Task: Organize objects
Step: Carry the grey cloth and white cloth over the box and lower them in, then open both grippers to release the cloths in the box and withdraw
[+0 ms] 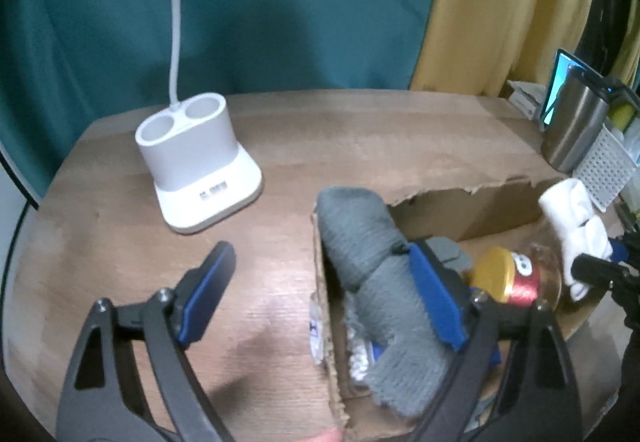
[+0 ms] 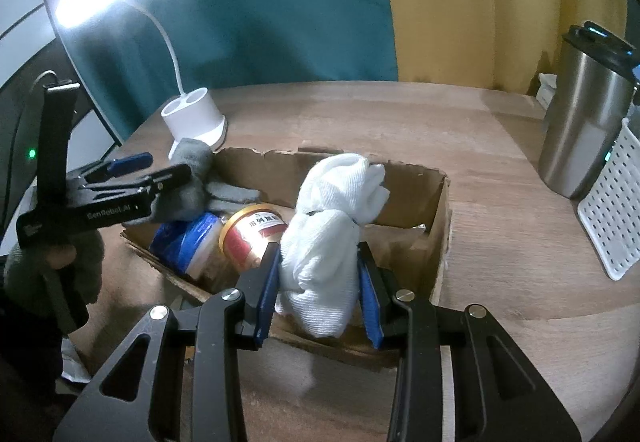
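A torn cardboard box (image 1: 440,202) (image 2: 404,198) sits on the wooden table. Inside it lie a gold-lidded jar with a red label (image 1: 496,274) (image 2: 252,234) and a blue-labelled jar (image 2: 192,238). A grey knitted cloth (image 1: 360,234) (image 2: 192,170) hangs over the box's left wall. My left gripper (image 1: 320,248) (image 2: 160,168) is open wide astride that wall; the cloth rests against its right finger only. My right gripper (image 2: 319,254) (image 1: 600,270) is shut on a bundled white cloth (image 2: 332,226) (image 1: 576,226), held upright over the box's near side.
A white lamp base (image 1: 200,162) (image 2: 196,114) stands left of the box. At the right stand a steel tumbler (image 1: 576,130) (image 2: 584,122) and a white perforated basket (image 1: 608,166) (image 2: 612,210). A gloved hand (image 2: 52,262) holds the left gripper. Curtains hang behind.
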A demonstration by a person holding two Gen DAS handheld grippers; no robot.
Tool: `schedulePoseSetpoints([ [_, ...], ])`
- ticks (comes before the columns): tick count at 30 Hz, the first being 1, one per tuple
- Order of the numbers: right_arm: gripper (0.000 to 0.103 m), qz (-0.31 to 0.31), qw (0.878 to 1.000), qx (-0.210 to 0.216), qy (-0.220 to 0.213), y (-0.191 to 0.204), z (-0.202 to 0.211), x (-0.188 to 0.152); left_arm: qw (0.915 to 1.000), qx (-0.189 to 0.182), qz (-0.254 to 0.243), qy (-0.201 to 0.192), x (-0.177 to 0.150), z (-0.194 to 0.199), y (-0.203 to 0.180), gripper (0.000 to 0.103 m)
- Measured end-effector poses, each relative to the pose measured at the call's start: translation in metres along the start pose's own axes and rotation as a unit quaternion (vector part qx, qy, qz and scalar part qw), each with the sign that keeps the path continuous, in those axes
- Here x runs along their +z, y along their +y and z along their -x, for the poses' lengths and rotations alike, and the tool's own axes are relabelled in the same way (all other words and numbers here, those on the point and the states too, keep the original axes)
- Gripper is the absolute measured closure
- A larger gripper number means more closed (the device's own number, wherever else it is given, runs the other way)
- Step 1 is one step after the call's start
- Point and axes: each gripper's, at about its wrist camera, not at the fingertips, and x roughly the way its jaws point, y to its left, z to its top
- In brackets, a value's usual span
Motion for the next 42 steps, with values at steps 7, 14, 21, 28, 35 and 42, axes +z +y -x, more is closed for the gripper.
schedulePoseSetpoints([
  [7,0.064,-0.006,1.0,-0.018,0.007,-0.006,-0.006,0.003,0.9996,-0.024,0.011,-0.008,0.0,0.008,0.002,0.014],
  [14,0.051,-0.016,1.0,-0.022,0.009,-0.008,-0.008,0.002,0.9987,-0.039,0.023,-0.023,0.001,0.021,0.001,0.014],
  [21,0.049,-0.018,0.999,-0.029,0.003,-0.007,0.002,-0.004,0.9974,-0.052,0.031,-0.039,-0.002,0.038,-0.001,0.014],
  [28,0.049,-0.019,0.999,-0.033,-0.006,-0.001,0.016,-0.011,0.9963,-0.063,0.034,-0.048,-0.009,0.054,-0.002,0.014],
  [35,0.049,-0.018,0.999,-0.036,-0.011,0.004,0.029,-0.021,0.9959,-0.067,0.03,-0.054,-0.019,0.069,-0.005,0.014],
  [42,0.049,-0.017,0.999,-0.039,-0.016,0.01,0.039,-0.03,0.9957,-0.07,0.028,-0.054,-0.03,0.081,-0.009,0.014],
])
